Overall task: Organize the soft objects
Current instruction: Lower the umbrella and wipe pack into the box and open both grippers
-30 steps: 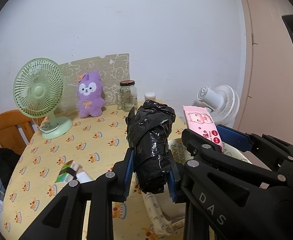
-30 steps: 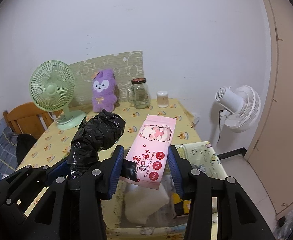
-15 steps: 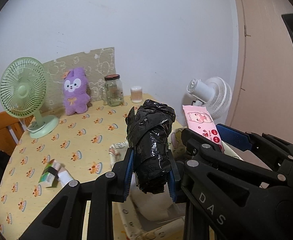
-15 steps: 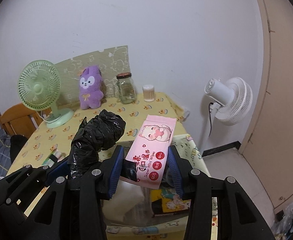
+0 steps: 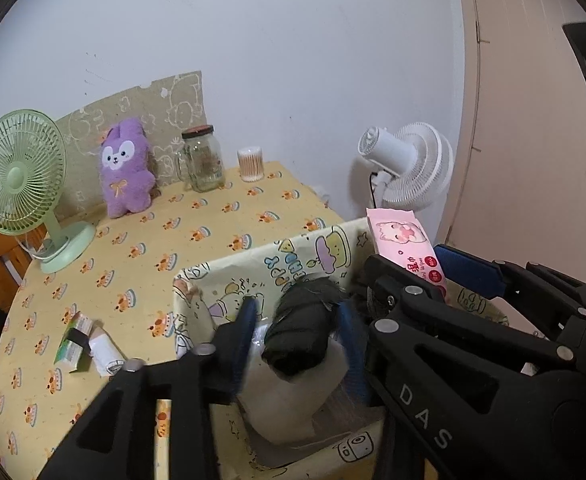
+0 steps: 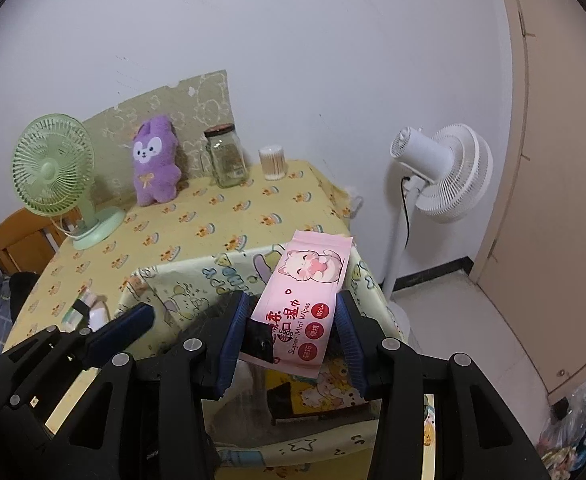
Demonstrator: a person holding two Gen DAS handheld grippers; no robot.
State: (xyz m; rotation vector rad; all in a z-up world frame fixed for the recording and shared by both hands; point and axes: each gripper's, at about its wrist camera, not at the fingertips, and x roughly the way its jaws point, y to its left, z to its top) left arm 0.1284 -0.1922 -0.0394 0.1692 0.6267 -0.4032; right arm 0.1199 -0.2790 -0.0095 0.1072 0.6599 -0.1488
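Over the fabric storage bin (image 5: 317,248), the left gripper (image 5: 297,332) has just been opening its jaws; the black plastic bag bundle (image 5: 303,336) sits loose between them, inside the bin atop a white roll (image 5: 293,396). The right gripper (image 6: 293,328) clamps the pink wet wipes pack (image 6: 305,300) above the bin. Likely risks: the bundle may topple off the roll, or the wipes, released crowded against the left gripper, may snag and land across the bin's rim.

Yellow tablecloth (image 5: 221,216) dotted with orange cakes; purple plush (image 5: 125,168); pale green fan (image 5: 17,172); pink wipes pack (image 6: 305,304) (cat print); black bag roll (image 5: 301,332).
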